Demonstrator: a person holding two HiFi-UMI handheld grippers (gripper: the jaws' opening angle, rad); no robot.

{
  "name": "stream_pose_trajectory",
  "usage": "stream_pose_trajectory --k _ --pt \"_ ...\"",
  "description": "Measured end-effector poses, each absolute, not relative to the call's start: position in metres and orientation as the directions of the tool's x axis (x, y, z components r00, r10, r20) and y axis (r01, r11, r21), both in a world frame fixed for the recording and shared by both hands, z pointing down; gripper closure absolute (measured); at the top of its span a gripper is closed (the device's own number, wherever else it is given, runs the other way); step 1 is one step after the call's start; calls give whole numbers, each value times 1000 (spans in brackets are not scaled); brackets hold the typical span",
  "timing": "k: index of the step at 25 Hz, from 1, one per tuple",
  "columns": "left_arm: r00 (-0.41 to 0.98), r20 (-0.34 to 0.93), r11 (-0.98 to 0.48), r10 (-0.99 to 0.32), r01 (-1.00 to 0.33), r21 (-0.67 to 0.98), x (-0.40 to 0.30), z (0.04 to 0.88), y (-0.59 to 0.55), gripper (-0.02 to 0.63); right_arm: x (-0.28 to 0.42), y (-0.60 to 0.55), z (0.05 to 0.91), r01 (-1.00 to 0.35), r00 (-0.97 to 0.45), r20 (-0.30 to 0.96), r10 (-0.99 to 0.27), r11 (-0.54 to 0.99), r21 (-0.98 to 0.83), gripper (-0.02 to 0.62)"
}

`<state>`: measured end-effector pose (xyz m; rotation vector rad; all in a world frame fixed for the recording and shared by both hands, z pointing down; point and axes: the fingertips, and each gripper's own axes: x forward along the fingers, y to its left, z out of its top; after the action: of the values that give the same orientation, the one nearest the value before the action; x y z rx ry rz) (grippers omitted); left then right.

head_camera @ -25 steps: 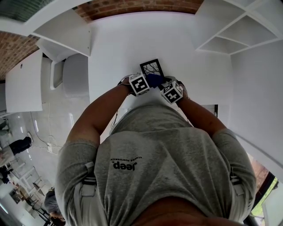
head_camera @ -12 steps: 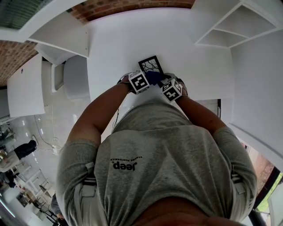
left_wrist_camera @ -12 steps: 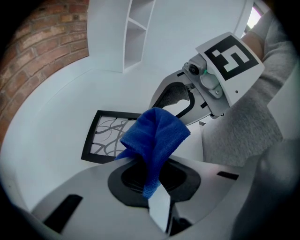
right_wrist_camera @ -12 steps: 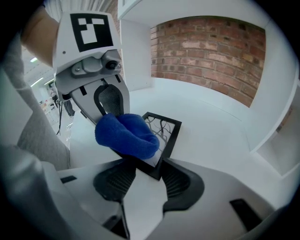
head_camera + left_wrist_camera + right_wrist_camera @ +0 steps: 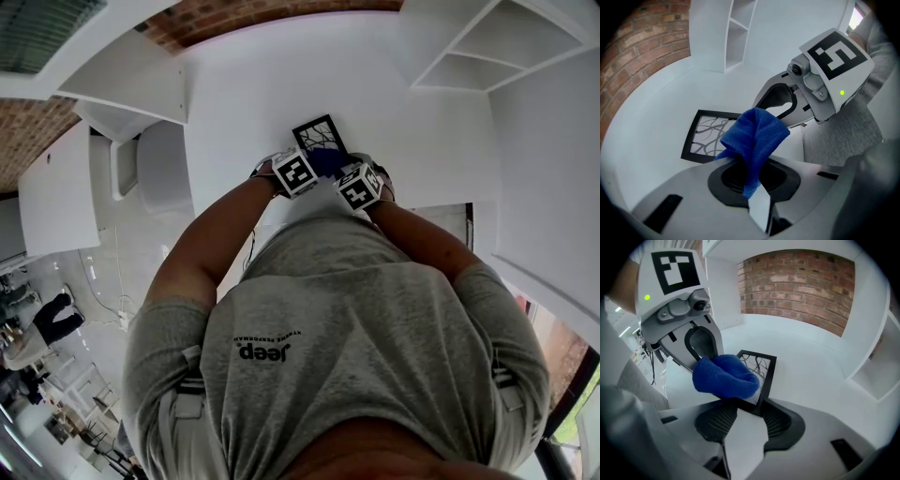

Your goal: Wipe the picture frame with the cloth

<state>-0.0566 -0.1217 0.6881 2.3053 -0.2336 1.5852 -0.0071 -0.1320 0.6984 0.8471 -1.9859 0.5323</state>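
A black picture frame with a branch pattern lies on the white table just beyond both grippers. My left gripper is shut on a blue cloth, which bunches up above its jaws beside the picture frame. In the right gripper view the cloth hangs over the frame's near left part. My right gripper has the near corner of the frame between its jaws; they have just been closing and still stand wide, with no firm pinch visible.
White open shelves stand at the table's far right, and a brick wall runs behind. A white chair or cabinet sits left of the table. The person's torso fills the lower head view.
The right gripper's marker cube has rolled a little and sits slightly closer to the left one. Both hands stay by the frame, and the cloth remains in the left gripper.
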Motion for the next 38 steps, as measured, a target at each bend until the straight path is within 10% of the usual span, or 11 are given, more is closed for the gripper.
stream_pose_trajectory --k 38 --pt "433 891 -853 137 -405 329 -26 693 -123 546 -6 -133 701 -720 -421 836 -352 690 -73 419"
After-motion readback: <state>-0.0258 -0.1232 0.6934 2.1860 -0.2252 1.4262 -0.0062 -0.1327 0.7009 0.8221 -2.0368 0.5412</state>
